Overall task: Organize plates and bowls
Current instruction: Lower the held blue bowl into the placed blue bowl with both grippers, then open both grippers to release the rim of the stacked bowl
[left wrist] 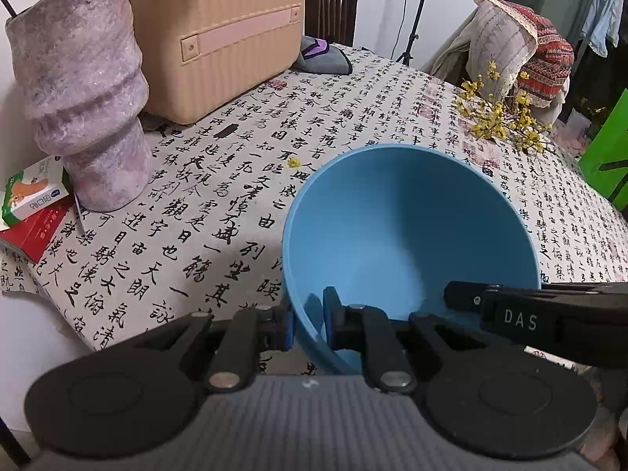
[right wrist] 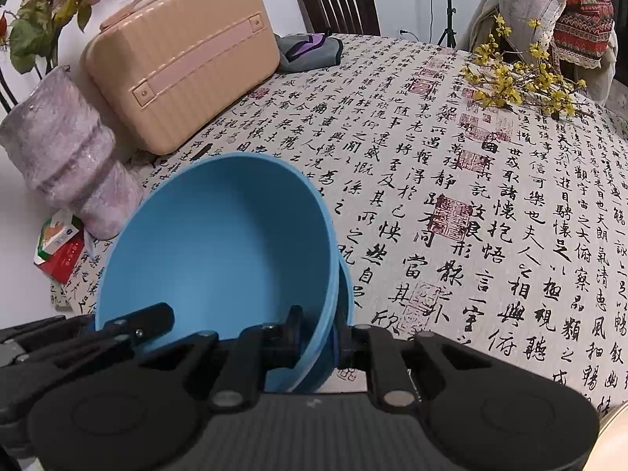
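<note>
A blue bowl [left wrist: 412,227] tilts towards me over the calligraphy tablecloth [left wrist: 219,204]. My left gripper [left wrist: 310,322] is shut on its near left rim, one finger inside and one outside. From the right, my right gripper [left wrist: 457,298] reaches in to the bowl's right rim. In the right wrist view the blue bowl [right wrist: 219,251] shows a second blue bowl's rim [right wrist: 347,294] just outside it on the right. My right gripper [right wrist: 320,333] is shut across that right edge. My left gripper [right wrist: 157,316] holds the left rim.
A purple ridged vase [left wrist: 82,90] stands at the left with small boxes [left wrist: 35,212] at its foot. Behind it lies a beige case [left wrist: 219,35]. Yellow flower sprigs [left wrist: 502,117] lie at the far right, a grey cloth [left wrist: 322,55] at the back. A chair with draped fabric [left wrist: 522,43] stands beyond.
</note>
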A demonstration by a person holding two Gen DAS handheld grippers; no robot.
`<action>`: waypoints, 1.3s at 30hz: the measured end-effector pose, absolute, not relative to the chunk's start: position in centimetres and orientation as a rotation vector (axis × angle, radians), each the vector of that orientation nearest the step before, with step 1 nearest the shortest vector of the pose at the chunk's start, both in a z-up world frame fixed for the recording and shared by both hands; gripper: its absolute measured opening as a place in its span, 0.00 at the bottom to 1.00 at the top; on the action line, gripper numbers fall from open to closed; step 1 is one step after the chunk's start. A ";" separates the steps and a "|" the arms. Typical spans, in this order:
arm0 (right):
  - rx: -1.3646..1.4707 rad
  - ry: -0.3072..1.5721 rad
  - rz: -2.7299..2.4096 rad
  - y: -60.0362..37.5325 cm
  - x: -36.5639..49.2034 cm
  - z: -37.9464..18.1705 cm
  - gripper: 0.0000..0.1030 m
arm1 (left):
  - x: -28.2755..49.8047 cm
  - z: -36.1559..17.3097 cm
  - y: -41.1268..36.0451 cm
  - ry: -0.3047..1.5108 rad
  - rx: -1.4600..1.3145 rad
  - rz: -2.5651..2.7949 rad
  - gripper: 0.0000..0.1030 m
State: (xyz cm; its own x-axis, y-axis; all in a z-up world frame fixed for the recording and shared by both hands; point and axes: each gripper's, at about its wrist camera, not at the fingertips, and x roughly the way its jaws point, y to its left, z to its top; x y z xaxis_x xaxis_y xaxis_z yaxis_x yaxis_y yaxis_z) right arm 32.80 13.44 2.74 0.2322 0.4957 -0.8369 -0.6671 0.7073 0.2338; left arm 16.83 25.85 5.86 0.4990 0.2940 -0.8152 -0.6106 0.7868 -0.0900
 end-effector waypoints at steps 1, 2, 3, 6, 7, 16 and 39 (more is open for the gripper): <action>-0.187 1.069 0.804 13.5 32.8 2.7 0.14 | 16.8 5.8 25.9 0.893 -0.392 0.565 0.13; -0.186 1.068 0.805 13.5 32.9 2.7 0.15 | 16.8 5.8 25.9 0.893 -0.391 0.565 0.13; -0.186 1.066 0.805 13.4 32.8 2.8 0.15 | 16.8 5.8 25.9 0.895 -0.388 0.565 0.13; -0.183 1.057 0.805 13.3 32.9 2.9 0.15 | 16.8 5.8 25.9 0.896 -0.378 0.567 0.13; -0.181 1.055 0.805 13.3 33.0 3.0 0.15 | 16.8 5.7 26.0 0.897 -0.375 0.567 0.13; -0.175 1.018 0.796 13.2 32.8 3.8 0.14 | 17.2 5.8 25.9 0.919 -0.354 0.571 0.13; -0.144 1.022 0.750 12.6 33.3 4.1 0.07 | 17.9 5.7 25.9 0.973 -0.299 0.594 0.18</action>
